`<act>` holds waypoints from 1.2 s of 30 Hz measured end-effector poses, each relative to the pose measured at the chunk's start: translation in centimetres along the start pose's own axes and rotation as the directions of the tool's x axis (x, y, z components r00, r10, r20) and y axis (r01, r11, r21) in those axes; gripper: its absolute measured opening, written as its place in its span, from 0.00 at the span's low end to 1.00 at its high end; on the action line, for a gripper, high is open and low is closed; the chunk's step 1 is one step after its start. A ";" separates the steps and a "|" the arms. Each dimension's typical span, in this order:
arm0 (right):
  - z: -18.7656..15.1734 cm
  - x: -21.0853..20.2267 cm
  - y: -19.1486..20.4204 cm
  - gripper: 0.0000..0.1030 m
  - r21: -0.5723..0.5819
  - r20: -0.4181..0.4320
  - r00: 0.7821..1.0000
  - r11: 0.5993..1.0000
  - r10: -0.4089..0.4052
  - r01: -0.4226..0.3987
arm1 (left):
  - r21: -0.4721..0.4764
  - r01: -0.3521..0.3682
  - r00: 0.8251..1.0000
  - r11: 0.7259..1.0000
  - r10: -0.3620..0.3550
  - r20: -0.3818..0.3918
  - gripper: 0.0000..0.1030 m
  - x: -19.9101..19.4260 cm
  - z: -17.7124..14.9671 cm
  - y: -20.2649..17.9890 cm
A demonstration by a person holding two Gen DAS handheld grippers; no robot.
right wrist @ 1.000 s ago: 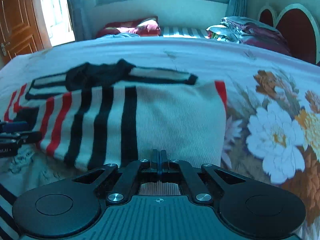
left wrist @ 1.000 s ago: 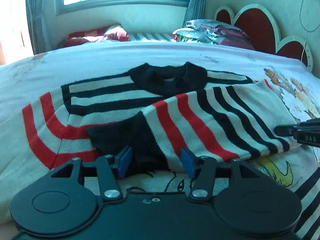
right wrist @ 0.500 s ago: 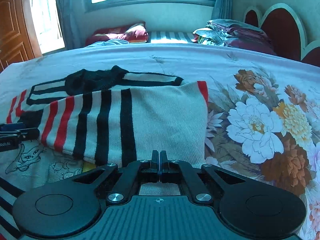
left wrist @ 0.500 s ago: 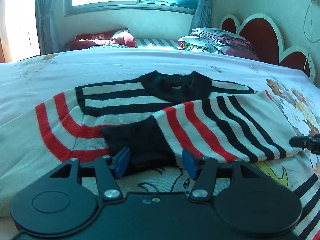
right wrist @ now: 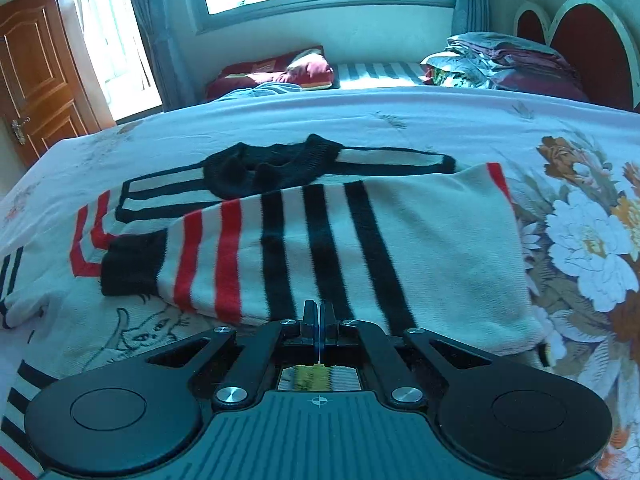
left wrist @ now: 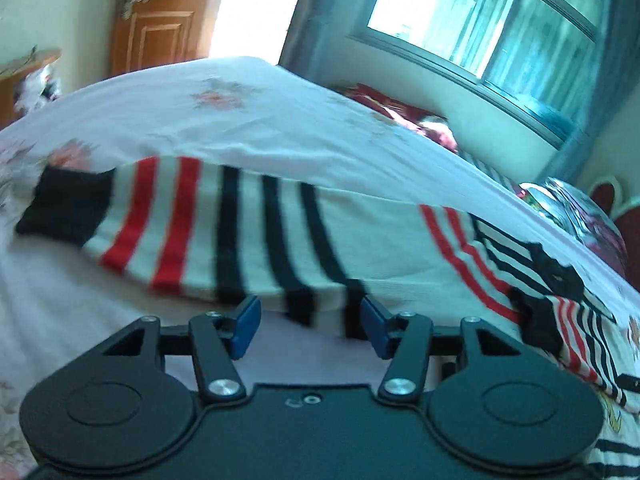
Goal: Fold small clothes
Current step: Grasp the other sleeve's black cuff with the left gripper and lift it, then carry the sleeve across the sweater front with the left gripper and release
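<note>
A white knit sweater (right wrist: 420, 240) with black and red stripes lies flat on the bed, black collar (right wrist: 272, 164) at the far side. Its right sleeve (right wrist: 248, 256) is folded across the chest, black cuff (right wrist: 132, 268) to the left. In the left wrist view the other sleeve (left wrist: 248, 232) lies stretched out to the left, black cuff (left wrist: 64, 204) at its end. My left gripper (left wrist: 308, 324) is open, its blue pads either side of that sleeve's near edge. My right gripper (right wrist: 319, 316) is shut and empty at the folded sleeve's near edge.
The bed has a floral sheet (right wrist: 592, 240). A red pillow (right wrist: 276, 72) and a pile of folded bedding (right wrist: 500, 64) lie at the far side by the headboard (right wrist: 580, 28). A wooden door (right wrist: 36, 72) stands at the left.
My left gripper has swung left, from the folded sleeve's cuff to the unfolded left sleeve. My right gripper has pulled back a little from the folded sleeve and stays shut.
</note>
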State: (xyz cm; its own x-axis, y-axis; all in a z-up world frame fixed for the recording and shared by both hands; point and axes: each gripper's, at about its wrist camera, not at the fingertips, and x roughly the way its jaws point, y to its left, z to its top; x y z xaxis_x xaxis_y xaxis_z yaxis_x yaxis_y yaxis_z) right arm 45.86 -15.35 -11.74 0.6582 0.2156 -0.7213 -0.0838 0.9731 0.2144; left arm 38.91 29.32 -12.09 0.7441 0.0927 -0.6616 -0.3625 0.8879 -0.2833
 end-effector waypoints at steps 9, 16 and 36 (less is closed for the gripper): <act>0.2 1.5 3.8 0.00 -0.040 -0.026 1.000 0.999 0.015 -0.016 | -0.444 0.031 0.997 0.896 0.005 0.081 0.33 0.7 2.2 12.0; 0.5 1.1 2.3 0.00 -0.019 -0.017 0.999 0.999 -0.045 0.045 | -0.612 0.099 0.984 0.785 0.013 0.175 0.26 2.0 2.6 14.6; 0.4 -1.7 -4.6 0.00 0.097 -0.006 0.993 0.989 -0.115 0.115 | -0.214 0.135 0.982 0.967 -0.102 0.161 0.04 3.7 8.4 -2.1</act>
State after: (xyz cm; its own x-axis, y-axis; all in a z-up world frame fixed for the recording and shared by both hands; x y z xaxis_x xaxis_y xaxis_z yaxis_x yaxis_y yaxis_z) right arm 45.39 -20.22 -11.25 0.6590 0.1027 -0.7451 0.0656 0.9790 0.1929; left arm 47.11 31.58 -8.14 0.8575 0.0729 -0.5092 -0.3701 0.7750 -0.5123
